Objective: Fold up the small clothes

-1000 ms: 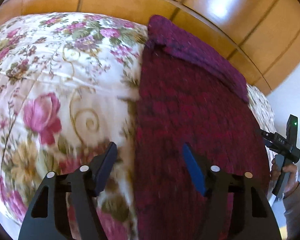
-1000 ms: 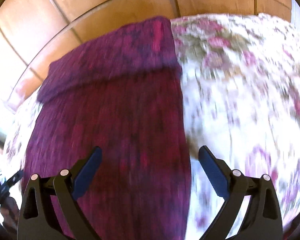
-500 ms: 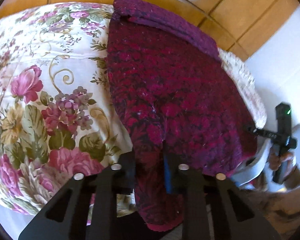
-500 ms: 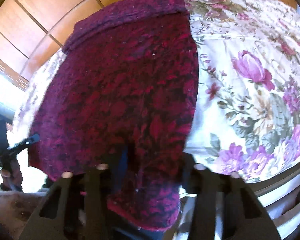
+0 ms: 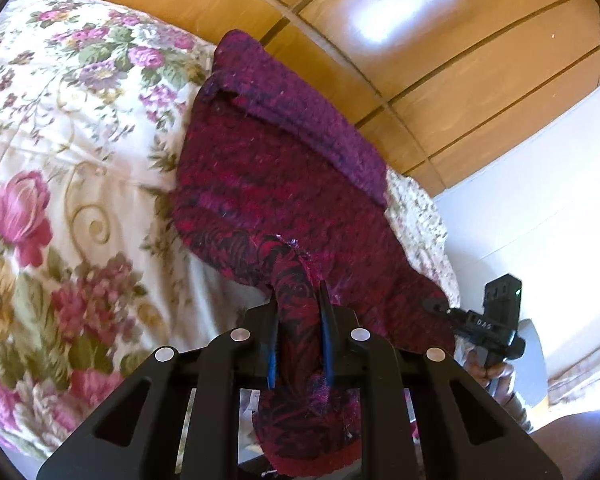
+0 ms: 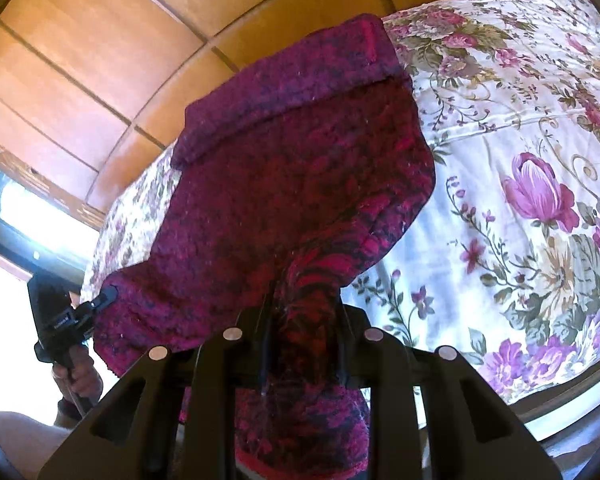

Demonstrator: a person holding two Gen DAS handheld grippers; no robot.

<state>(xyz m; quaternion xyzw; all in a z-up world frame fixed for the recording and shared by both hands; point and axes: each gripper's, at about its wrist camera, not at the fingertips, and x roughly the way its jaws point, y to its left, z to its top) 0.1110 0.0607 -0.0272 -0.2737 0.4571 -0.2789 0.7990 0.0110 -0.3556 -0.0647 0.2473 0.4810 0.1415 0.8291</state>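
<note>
Two grippers, both yours, both clamped on one item. Left gripper (image 5: 300, 328): jaws pinched on the near hem of the maroon knit garment (image 5: 276, 184). Right gripper (image 6: 302, 332): jaws pinched on the same hem, other corner. Garment: near edge lifted, far part with folded purple band lying on the floral bedspread (image 5: 60, 168), beside the wooden headboard (image 5: 440, 80).

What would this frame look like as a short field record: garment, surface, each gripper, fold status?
garment: magenta knit piece, far edge already turned over
surface: floral bedspread, wooden panel behind
left gripper: shut on the garment's near edge, fabric bunched between the fingers
right gripper: shut on the same near edge
near edge: lifted off the bedspread
fold status: in progress
</note>
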